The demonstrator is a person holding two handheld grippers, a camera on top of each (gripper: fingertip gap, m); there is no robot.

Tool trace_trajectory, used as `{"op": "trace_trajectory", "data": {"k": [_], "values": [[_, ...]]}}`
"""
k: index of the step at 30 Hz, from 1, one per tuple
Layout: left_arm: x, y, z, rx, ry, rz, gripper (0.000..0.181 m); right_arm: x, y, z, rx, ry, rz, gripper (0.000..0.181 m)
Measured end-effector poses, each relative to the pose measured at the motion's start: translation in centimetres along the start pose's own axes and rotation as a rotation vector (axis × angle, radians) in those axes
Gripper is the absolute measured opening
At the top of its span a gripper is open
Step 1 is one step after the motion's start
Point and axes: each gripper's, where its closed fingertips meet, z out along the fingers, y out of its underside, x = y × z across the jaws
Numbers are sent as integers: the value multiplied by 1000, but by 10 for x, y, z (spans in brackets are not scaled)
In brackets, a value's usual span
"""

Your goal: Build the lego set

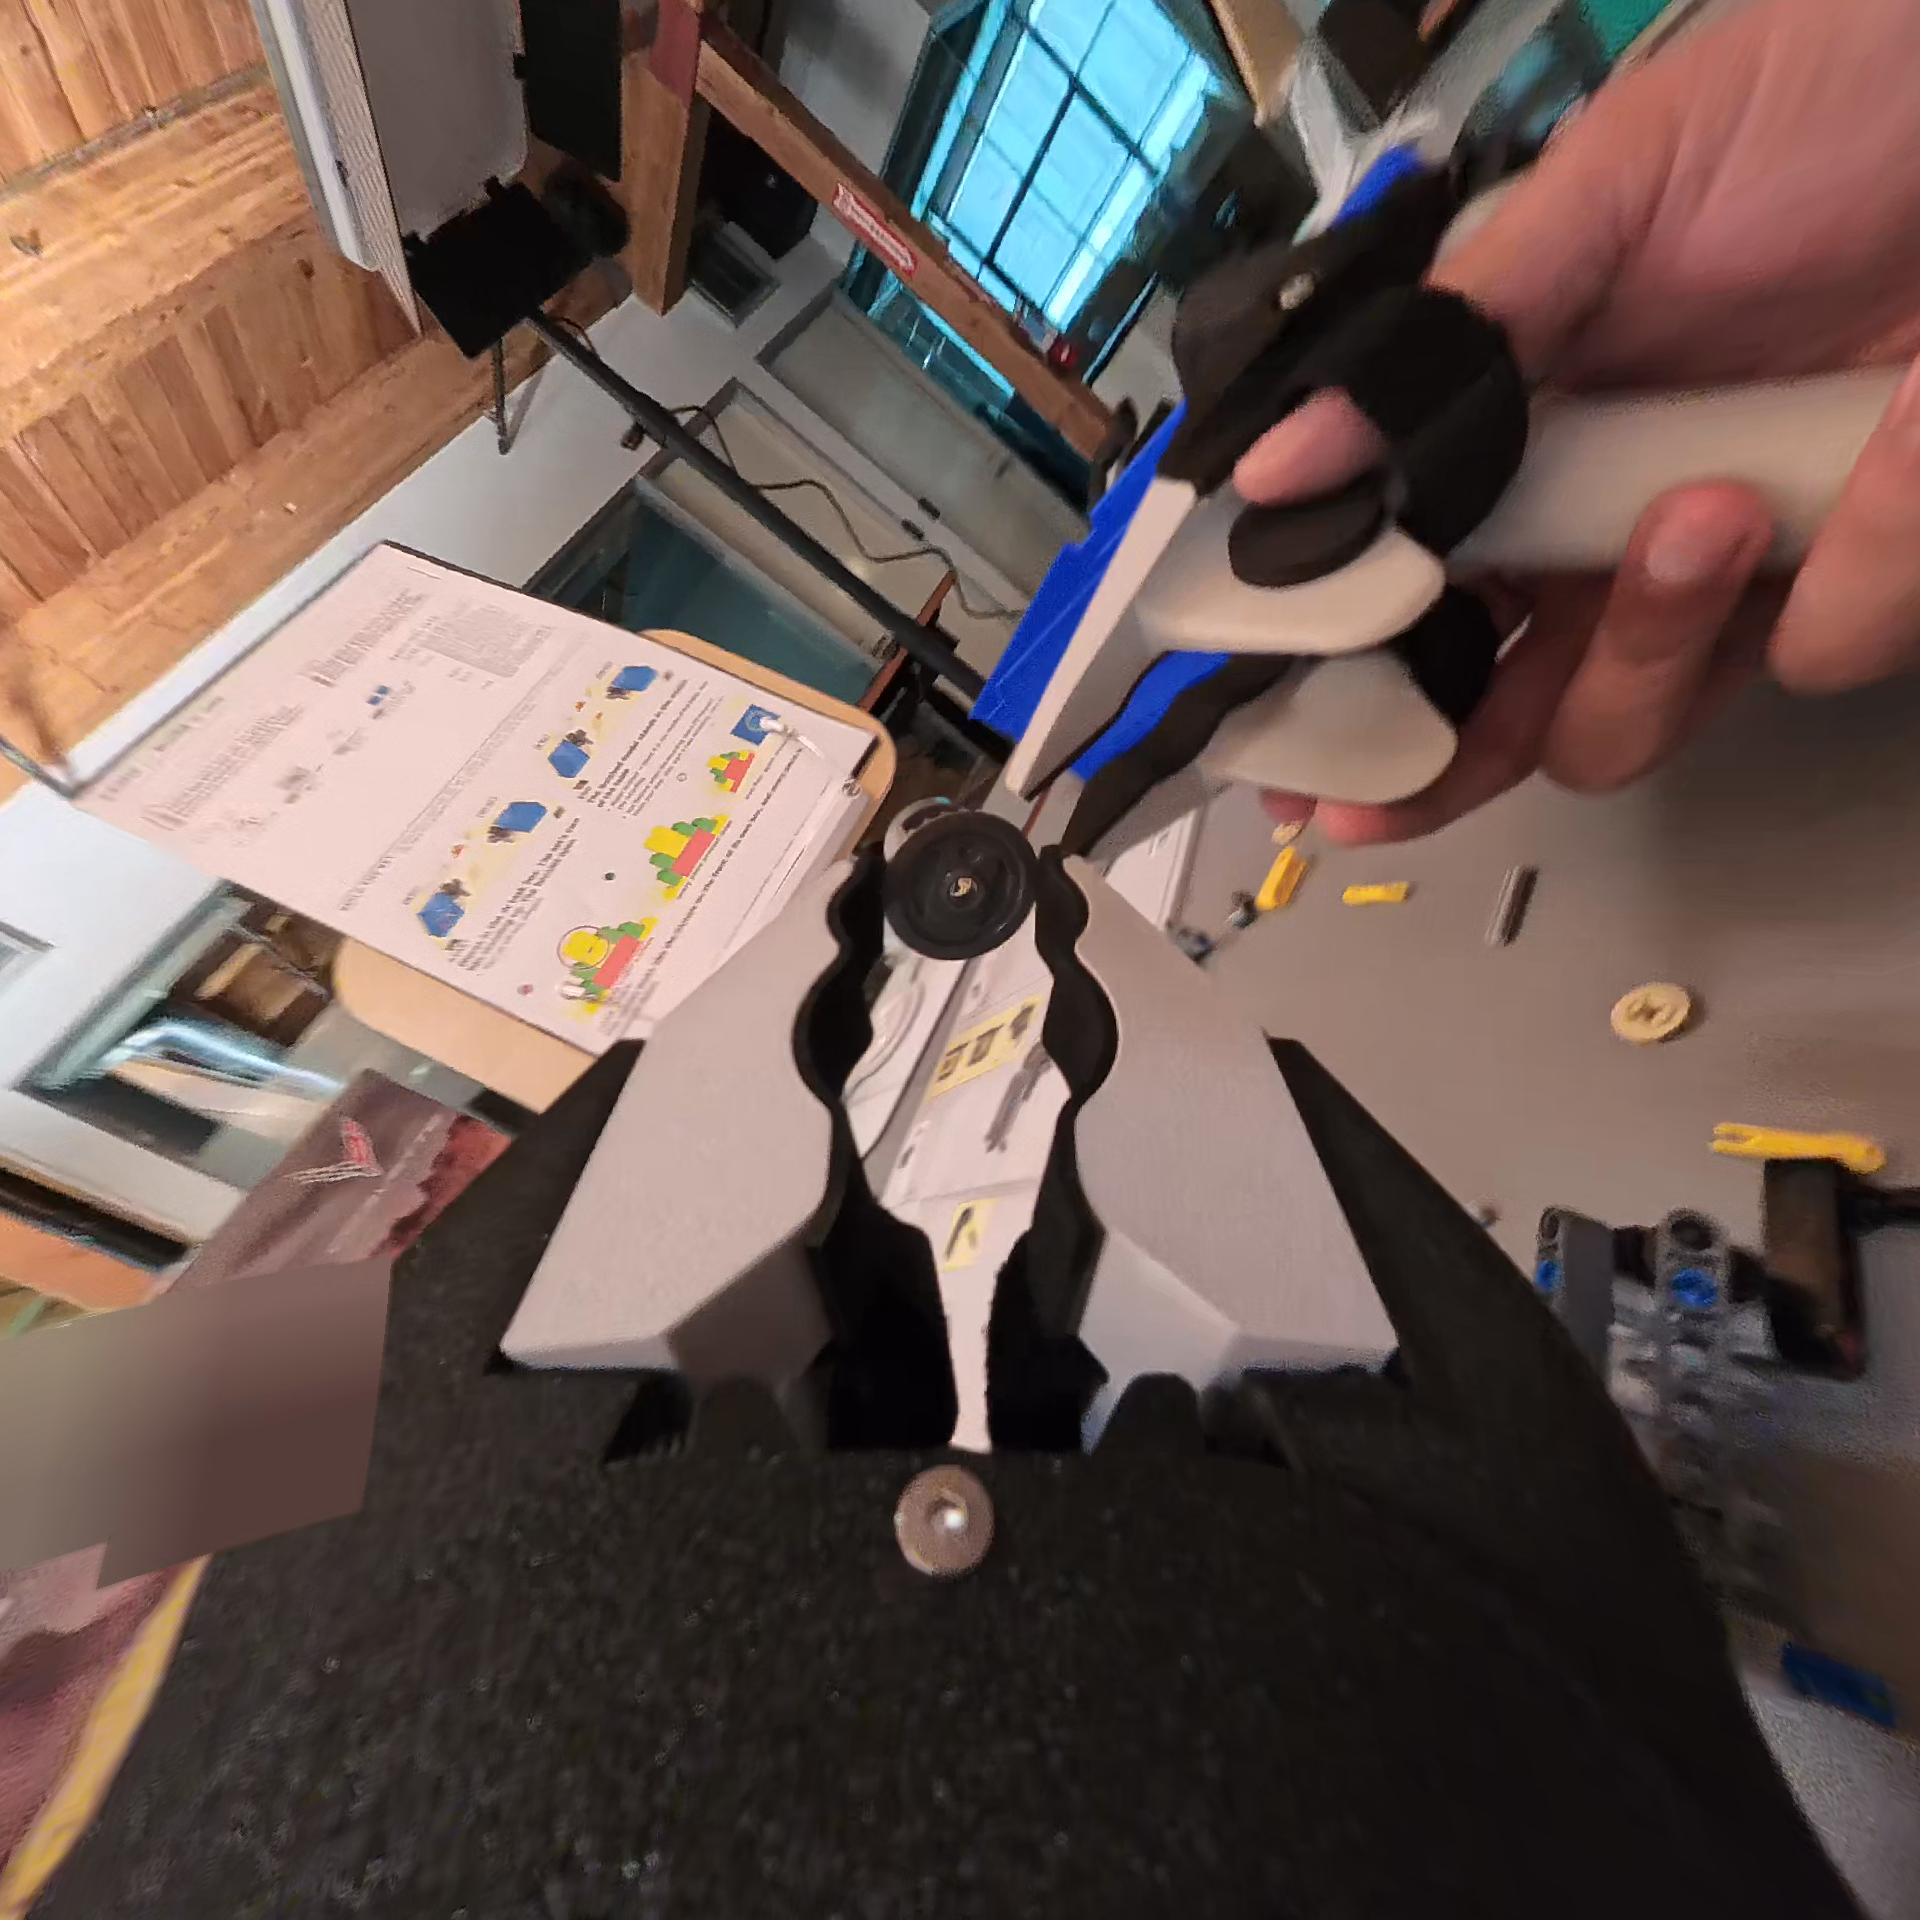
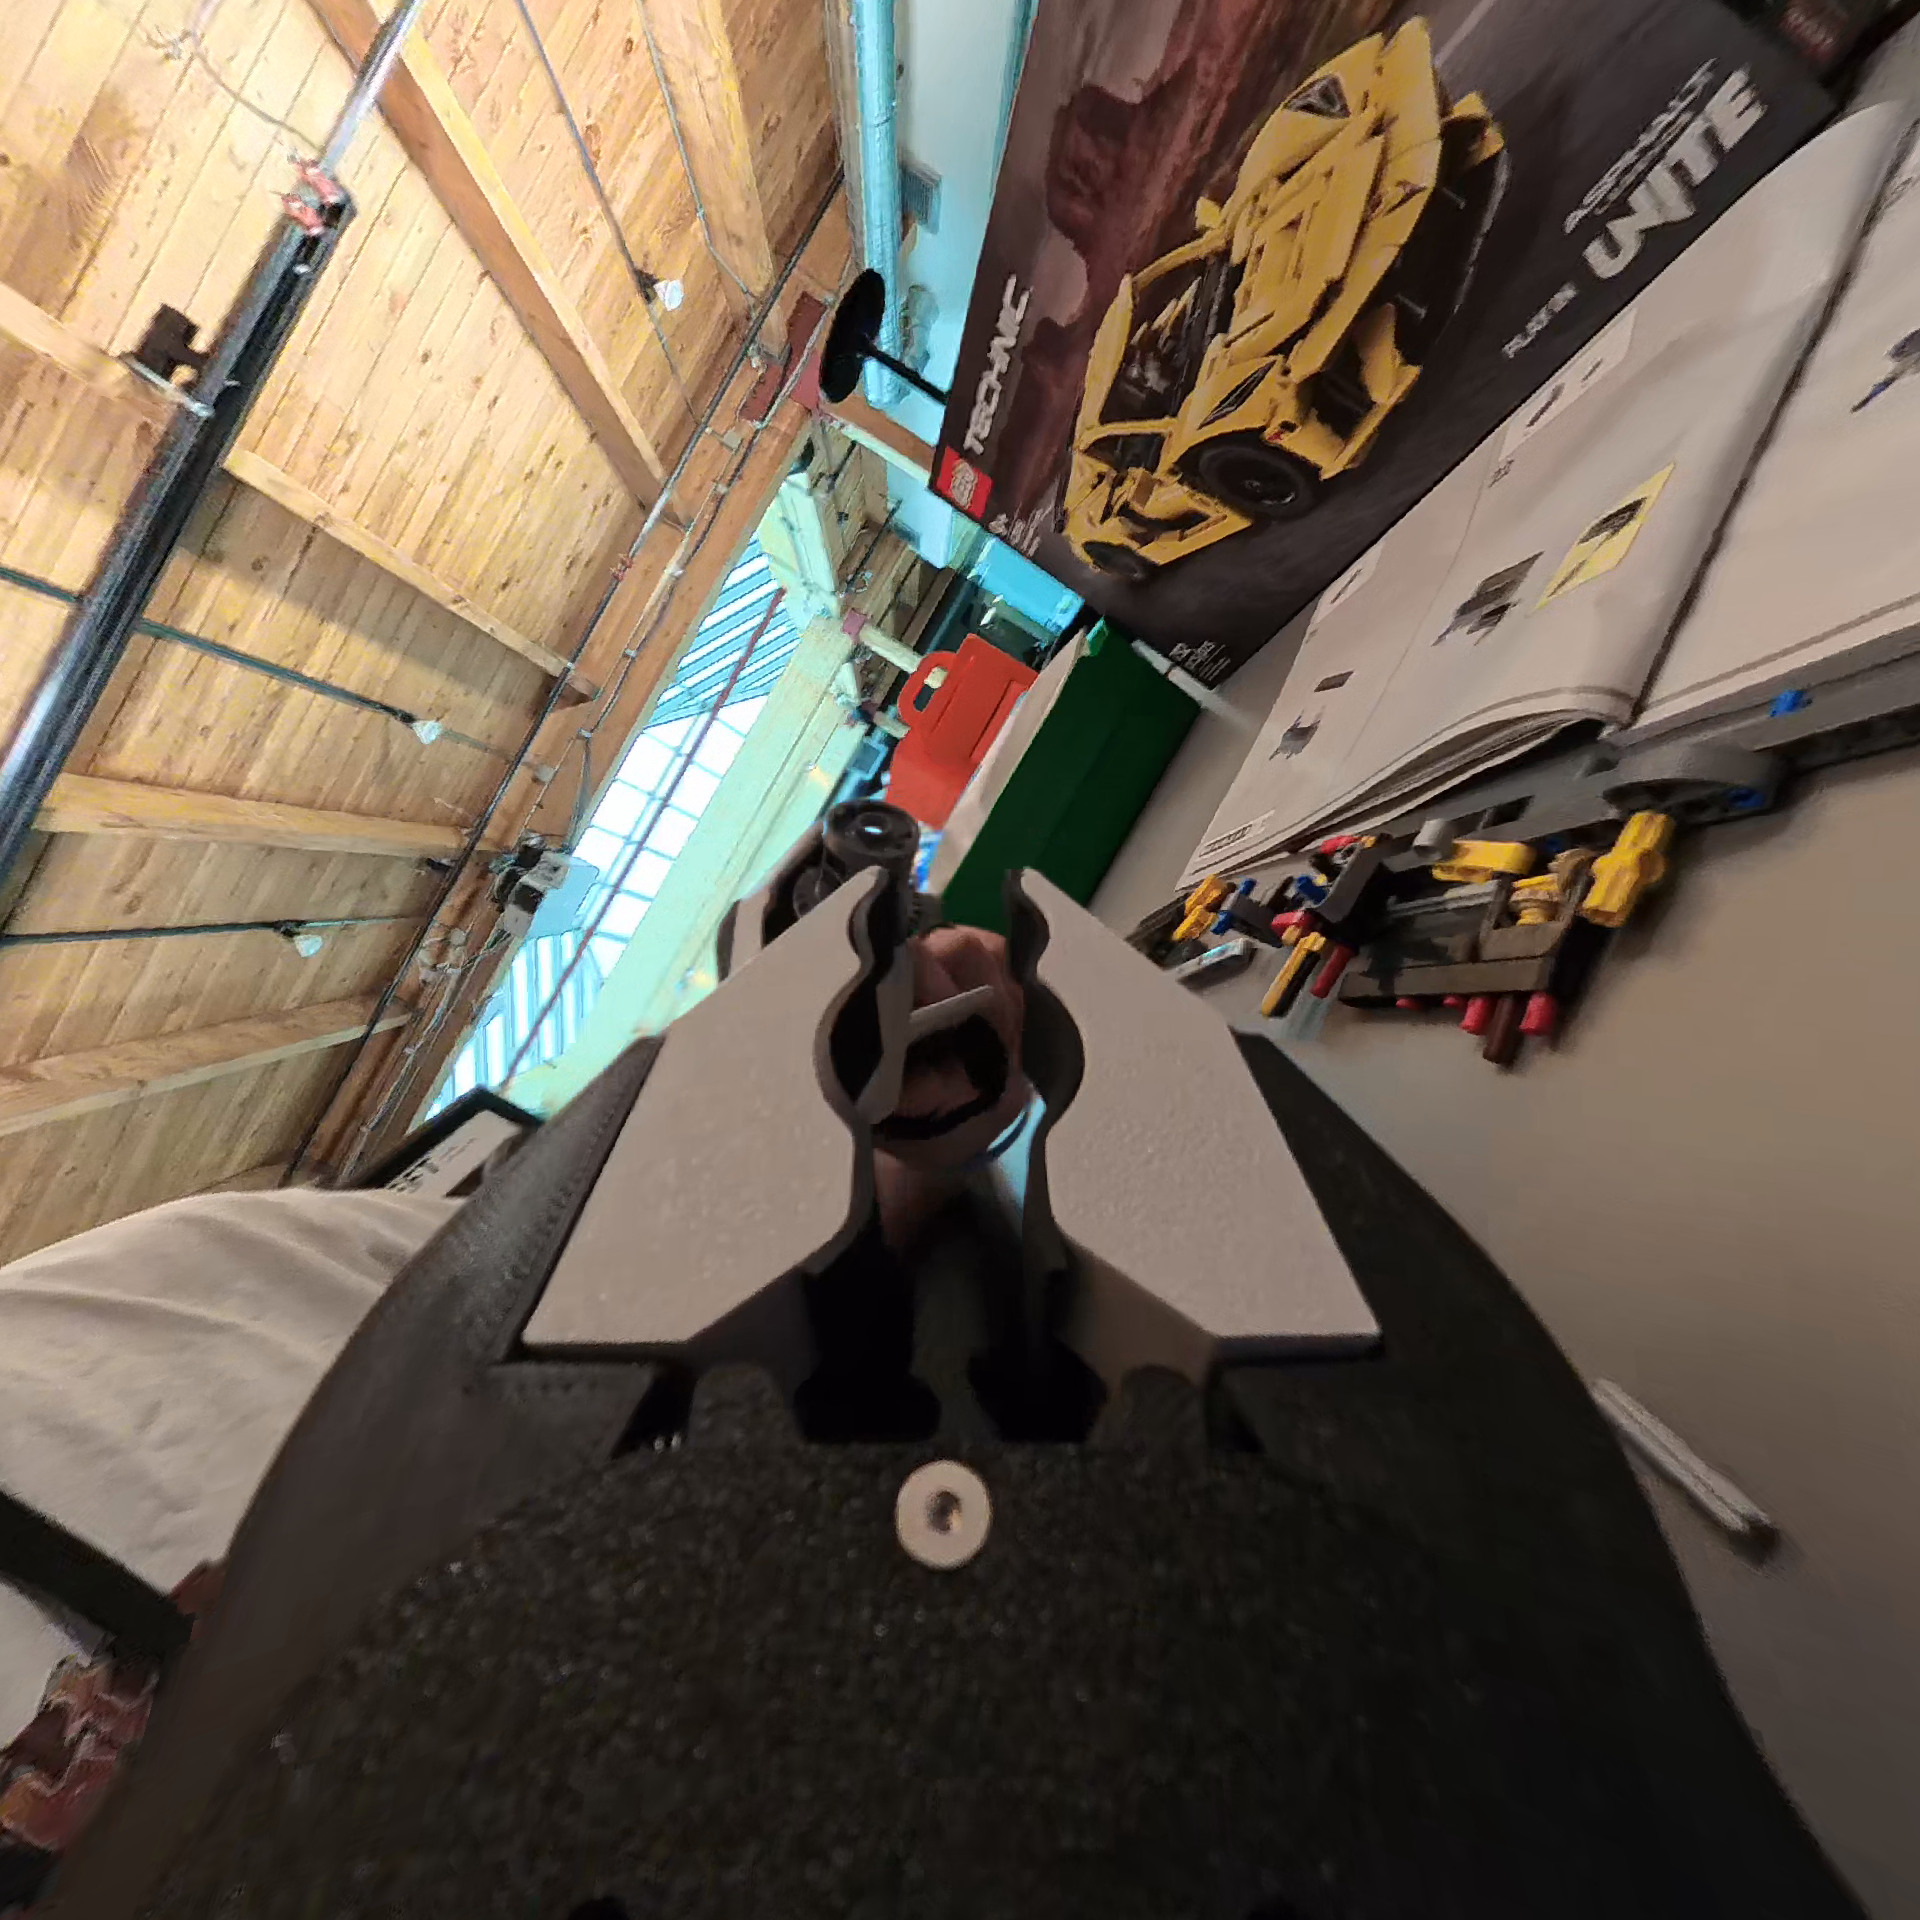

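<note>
Black wheel [image 1: 958, 889], one, pinched in left gripper [image 1: 956, 883]; right gripper [image 2: 951, 904] narrowly parted; two yellow pins [image 1: 1374, 891].

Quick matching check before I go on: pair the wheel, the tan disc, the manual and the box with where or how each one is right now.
Things:
1. wheel
2. tan disc
3. manual
4. box

States:
A. lying open on the table
B. propped up beyond the manual
C. pinched between the left tool's tips
D. lying loose on the table, untouched

Pairs: 1-C, 2-D, 3-A, 4-B
</note>
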Motion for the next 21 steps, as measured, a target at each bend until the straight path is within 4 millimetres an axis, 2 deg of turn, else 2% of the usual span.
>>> {"op": "trace_trajectory", "data": {"k": [5, 6, 8, 15, 21], "values": [[-2, -22, -8, 122, 107, -259, 28, -35, 6, -2, -45, -293, 74, 25], [-3, -26, -10, 142, 118, -286, 28, -41, 8, -3, -68, -317, 55, 24], [-5, -33, -13, 177, 134, -324, 28, -41, 17, -1, -127, -283, -31, 26], [-4, -43, -15, 192, 130, -313, 28, -58, 19, 2, -94, -418, 75, 22], [-2, -44, -15, 188, 126, -284, 28, -59, 21, 5, -94, -417, 61, 14]]}}
